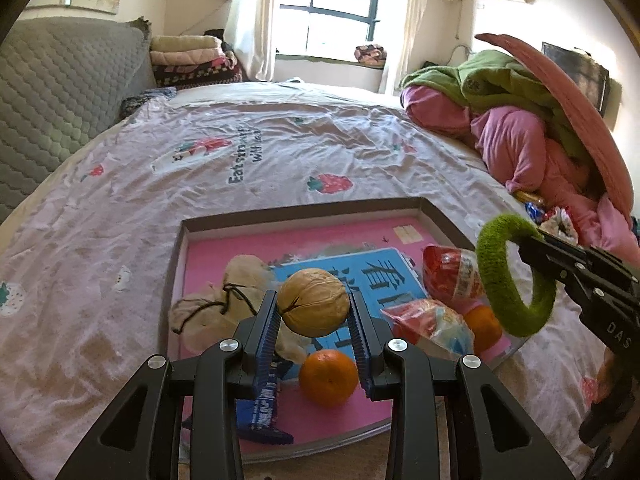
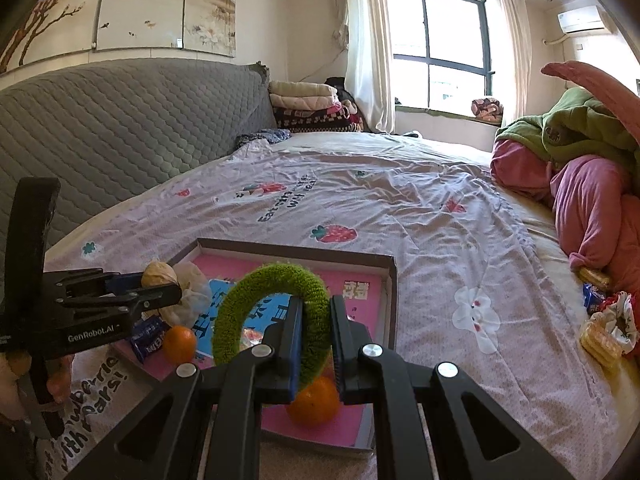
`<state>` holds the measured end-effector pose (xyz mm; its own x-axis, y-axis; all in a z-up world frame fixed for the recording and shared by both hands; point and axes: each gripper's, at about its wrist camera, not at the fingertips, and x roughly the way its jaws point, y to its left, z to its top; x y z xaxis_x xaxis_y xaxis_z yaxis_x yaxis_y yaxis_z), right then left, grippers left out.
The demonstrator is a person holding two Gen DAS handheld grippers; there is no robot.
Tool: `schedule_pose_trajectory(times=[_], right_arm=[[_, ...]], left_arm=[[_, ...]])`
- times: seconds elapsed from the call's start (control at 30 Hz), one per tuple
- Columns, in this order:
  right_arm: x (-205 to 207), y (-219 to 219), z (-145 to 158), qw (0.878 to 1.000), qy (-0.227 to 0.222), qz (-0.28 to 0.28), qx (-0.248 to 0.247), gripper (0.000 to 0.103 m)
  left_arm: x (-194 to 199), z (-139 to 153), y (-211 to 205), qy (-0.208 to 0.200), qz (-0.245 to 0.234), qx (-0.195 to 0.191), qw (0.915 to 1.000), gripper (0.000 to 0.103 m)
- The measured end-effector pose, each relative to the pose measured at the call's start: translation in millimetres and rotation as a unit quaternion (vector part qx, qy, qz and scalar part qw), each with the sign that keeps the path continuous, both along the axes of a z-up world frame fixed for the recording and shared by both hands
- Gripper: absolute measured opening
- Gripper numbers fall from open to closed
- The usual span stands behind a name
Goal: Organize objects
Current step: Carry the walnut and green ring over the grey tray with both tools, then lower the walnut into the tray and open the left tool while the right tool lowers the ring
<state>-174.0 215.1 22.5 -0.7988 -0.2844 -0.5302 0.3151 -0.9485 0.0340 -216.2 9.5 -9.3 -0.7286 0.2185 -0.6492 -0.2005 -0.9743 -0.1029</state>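
Both loads hang over the shallow box (image 1: 304,210) on the bed: left tool (image 1: 313,312) clenched on a walnut (image 1: 312,306), right tool (image 2: 316,334) pinching a green ring (image 2: 274,312), probably awaiting lowering and release inside.

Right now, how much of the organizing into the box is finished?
Done: two oranges and snack packets already lie in the box. In hand: the left hand-held gripper holds a walnut, the right hand-held gripper a green ring. Left: packets beside the pink bedding.
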Motion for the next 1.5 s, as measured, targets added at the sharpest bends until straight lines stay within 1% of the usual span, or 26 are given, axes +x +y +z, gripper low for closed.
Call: schedule_pose_trajectory(times=[0.3,0.5,0.6,0.77,1.03,1.33,1.5], right_arm=[[-5,1,-15,0.999,-0.035,-0.007,0.011,0.014],[-4,2,-22,0.999,-0.049,-0.01,0.017,0.014],[-5,0,-27,0.998,-0.064,-0.007,0.024,0.014],[-6,0,-36,0.996,-0.082,-0.007,0.034,0.014],[-6,0,-41,0.995,-0.073,-0.024,0.056,0.014],[-11,5,-47,0.995,-0.069,-0.035,0.055,0.015],[-14,8,-49,0.995,-0.076,-0.038,0.044,0.015]], left_arm=[[1,-13,16,-0.013,-0.03,-0.006,0.9995,0.035],[5,-21,29,-0.022,-0.048,-0.012,0.9985,0.035],[7,-24,32,-0.032,-0.055,-0.002,0.998,0.035],[12,-25,40,-0.03,-0.065,-0.006,0.9974,0.035],[18,-30,53,-0.042,-0.087,-0.004,0.9954,0.035],[16,-38,55,-0.049,-0.089,-0.01,0.9948,0.035],[15,-40,55,-0.049,-0.087,-0.011,0.9949,0.035]])
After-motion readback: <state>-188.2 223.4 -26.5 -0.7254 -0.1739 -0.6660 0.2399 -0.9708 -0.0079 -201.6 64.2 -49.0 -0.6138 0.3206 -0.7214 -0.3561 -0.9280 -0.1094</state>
